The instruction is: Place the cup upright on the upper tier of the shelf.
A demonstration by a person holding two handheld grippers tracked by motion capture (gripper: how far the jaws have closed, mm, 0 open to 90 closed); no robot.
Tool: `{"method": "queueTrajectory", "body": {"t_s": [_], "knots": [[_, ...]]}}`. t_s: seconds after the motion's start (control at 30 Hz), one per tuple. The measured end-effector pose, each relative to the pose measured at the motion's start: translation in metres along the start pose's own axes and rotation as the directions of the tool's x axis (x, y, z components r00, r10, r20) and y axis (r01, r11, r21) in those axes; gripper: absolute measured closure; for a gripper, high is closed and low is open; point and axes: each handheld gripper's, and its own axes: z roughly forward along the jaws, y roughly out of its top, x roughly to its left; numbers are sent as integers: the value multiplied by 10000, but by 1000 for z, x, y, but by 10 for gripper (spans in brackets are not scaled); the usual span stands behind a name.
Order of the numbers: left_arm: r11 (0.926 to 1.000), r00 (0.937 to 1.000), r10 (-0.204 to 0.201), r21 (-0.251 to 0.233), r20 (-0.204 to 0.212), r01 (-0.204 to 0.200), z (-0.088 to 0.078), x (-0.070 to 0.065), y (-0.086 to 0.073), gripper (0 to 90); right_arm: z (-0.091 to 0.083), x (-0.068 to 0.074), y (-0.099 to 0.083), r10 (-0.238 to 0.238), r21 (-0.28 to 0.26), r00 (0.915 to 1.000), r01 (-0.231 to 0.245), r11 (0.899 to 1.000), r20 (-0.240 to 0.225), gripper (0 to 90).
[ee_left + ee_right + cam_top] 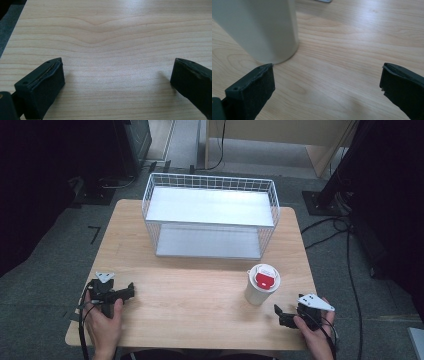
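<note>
My right gripper (328,82) has its fingers (249,92) spread wide with nothing between them, and the white paper cup (262,30) stands just past the tip of the one at the left of the right gripper view, off to that side rather than in the gap. I can't tell whether that fingertip touches the cup's base or sits a hair short of it. Seen from the high view, the cup (262,285) stands upright on the table (200,305), topped by a white lid with a red label, and my right gripper (281,315) lies just beside it toward the near right corner, held low in my right hand (315,332).

My left gripper (117,75) also has its fingers (42,85) spread apart, with bare wood grain between them. In the high view it (129,292) sits near the table's near left edge in my left hand (104,320), well apart from the cup.

Beyond the cup, toward the far side of the table, a white wire rack (210,215) stands with two flat shelves, one above the other. Dark cables (345,250) trail over the grey floor to the right of the table.
</note>
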Motion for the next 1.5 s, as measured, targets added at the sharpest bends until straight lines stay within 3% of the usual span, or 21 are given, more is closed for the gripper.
{"method": "queueTrajectory", "body": {"t_s": [0.47, 0.9, 1.13, 1.5], "knots": [[10000, 10000, 3, 0, -1, -3, 0, 0, 0, 0, 11, 26, 13, -391, -298, 9959, 368, 9989, -813, 0], [10000, 10000, 3, 1, 2, -3, 0, 0, 0, 0, 17, 45, 26, -302, -1295, 9895, 118, 9915, -1411, 54], [10000, 10000, 3, -1, 0, -3, 0, 0, 0, 0, 20, 52, 31, 56, -1737, 9913, -286, 9844, -1314, 63], [10000, 10000, 3, 1, 0, -3, 0, 0, 0, 0, 28, 58, 32, 528, -2732, 9892, -888, 9578, -1364, 69]]}}
